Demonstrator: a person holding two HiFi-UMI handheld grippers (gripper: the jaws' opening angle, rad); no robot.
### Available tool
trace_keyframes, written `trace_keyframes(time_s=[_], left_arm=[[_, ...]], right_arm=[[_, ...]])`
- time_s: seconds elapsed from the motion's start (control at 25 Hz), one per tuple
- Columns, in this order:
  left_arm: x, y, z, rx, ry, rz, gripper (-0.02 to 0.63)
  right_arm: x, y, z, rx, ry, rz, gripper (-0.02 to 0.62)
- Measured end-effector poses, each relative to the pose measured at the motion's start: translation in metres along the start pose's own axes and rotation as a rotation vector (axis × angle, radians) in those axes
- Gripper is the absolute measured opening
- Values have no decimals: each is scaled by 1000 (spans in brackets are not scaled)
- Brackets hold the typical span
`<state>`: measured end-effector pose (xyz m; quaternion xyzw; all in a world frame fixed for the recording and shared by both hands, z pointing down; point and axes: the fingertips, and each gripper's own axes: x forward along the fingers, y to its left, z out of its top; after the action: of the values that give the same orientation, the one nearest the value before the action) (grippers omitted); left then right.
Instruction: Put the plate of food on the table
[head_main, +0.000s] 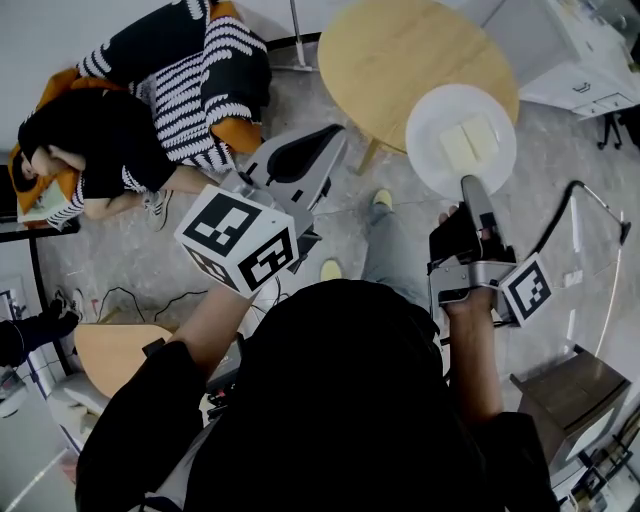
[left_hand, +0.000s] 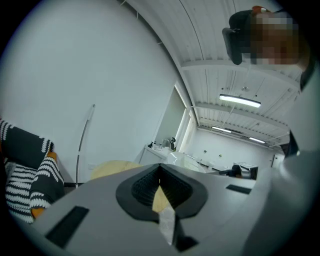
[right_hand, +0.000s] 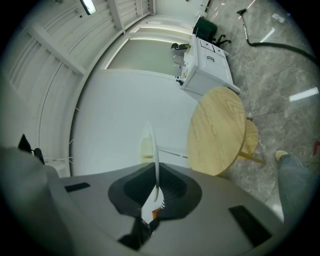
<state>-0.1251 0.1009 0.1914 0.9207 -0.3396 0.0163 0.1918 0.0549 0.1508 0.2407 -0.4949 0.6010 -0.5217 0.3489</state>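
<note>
A white plate (head_main: 460, 140) carrying two pale yellow slabs of food (head_main: 468, 143) hangs level beside the near right rim of the round wooden table (head_main: 400, 60), partly over it. My right gripper (head_main: 469, 185) is shut on the plate's near rim. In the right gripper view the plate (right_hand: 153, 150) stands edge-on between the jaws, with the table (right_hand: 220, 130) to its right. My left gripper (head_main: 325, 140) is raised at the centre left, jaws together and holding nothing. Its own view shows the left gripper (left_hand: 161, 192) aimed at a white wall.
A person lies on a striped armchair (head_main: 200, 80) at the upper left. A white cabinet (head_main: 585, 50) stands at the upper right. A small wooden stool top (head_main: 110, 350) is at the lower left and a brown box (head_main: 570, 400) at the lower right. Cables cross the grey floor.
</note>
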Motion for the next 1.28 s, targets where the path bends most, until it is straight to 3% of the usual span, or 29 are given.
trace_keyframes(time_s=[0.36, 1.28], left_arm=[[87, 45, -8, -49, 55, 16, 8], [80, 46, 0, -34, 84, 74, 8]], right_arm=[[70, -44, 53, 33, 22, -79, 21], [72, -44, 50, 48, 50, -69, 21]])
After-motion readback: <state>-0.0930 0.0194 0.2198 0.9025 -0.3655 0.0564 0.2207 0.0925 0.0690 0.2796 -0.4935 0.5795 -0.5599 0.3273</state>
